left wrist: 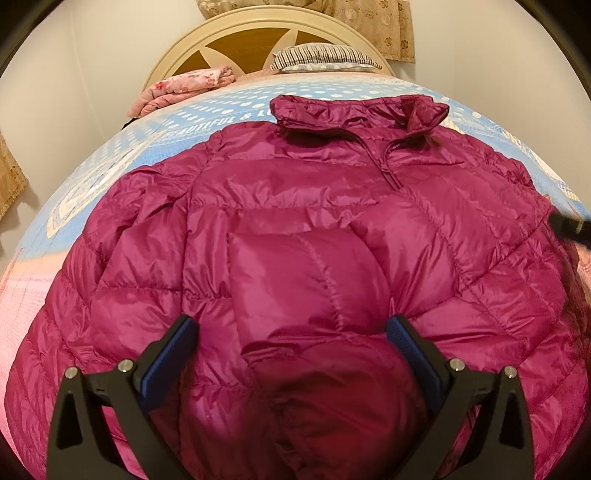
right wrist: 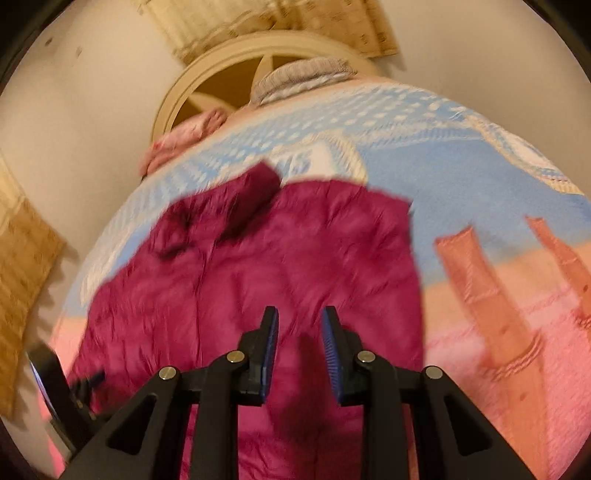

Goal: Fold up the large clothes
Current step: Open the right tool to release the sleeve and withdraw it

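Note:
A magenta puffer jacket [left wrist: 295, 229] lies spread on the bed, front up, with its collar [left wrist: 354, 110] at the far end. My left gripper [left wrist: 292, 332] hovers over the jacket's lower middle, its jaws wide open with nothing between the blue pads. My right gripper [right wrist: 300, 325] is above the jacket [right wrist: 258, 266] near its right edge. Its pads stand a narrow gap apart and I see only the fabric below through the gap. This view is motion-blurred. The right gripper's black tip [left wrist: 569, 225] shows at the jacket's right side, and the left gripper [right wrist: 55, 387] shows at the lower left.
The bedspread [right wrist: 461, 184] is blue with white dots at the far end and pink nearer me. A striped pillow [left wrist: 325, 55] and a folded pink quilt [left wrist: 184, 88] lie against the cream headboard [left wrist: 207, 40]. Beige curtains [left wrist: 369, 22] hang behind.

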`<state>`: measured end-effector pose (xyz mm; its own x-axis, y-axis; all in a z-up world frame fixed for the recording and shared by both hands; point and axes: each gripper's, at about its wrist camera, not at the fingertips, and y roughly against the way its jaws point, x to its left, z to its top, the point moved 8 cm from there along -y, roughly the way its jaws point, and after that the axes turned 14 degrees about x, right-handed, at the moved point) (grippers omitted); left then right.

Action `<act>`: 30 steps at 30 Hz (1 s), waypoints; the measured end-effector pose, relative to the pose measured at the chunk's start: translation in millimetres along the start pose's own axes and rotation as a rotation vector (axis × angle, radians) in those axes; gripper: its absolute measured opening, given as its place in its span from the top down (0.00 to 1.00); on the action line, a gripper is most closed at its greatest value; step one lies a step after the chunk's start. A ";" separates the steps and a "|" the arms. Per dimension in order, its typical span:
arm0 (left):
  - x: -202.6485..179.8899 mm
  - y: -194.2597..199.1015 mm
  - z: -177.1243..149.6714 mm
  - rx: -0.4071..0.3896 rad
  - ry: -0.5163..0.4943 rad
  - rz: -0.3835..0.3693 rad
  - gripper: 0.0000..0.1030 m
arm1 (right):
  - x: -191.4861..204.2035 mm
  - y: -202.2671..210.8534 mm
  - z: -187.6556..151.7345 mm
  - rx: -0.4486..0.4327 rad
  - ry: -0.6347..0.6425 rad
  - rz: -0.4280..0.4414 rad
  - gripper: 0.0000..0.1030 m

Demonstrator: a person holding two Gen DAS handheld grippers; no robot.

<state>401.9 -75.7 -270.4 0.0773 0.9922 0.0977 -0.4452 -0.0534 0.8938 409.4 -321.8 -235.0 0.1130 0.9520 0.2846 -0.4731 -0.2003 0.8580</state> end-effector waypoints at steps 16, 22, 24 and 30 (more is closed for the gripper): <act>0.5 -1.8 1.2 0.011 -0.001 -0.009 0.00 | -1.3 -26.6 -16.0 0.055 0.049 -0.135 0.75; 0.9 -2.1 1.1 0.012 0.000 -0.012 0.00 | 51.9 -14.5 -32.4 0.029 0.177 -0.065 0.69; 0.6 -2.2 0.9 0.012 0.000 -0.013 0.00 | 55.0 -30.2 -41.2 0.054 0.211 -0.089 0.68; 0.9 -2.3 0.5 0.012 -0.002 -0.010 0.00 | 55.9 -41.1 -46.9 0.046 0.242 -0.139 0.67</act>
<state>403.4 -74.8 -272.2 0.0832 0.9925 0.0893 -0.4341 -0.0446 0.8998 394.3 -249.4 -274.5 -0.0409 0.9975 0.0570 -0.4267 -0.0690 0.9018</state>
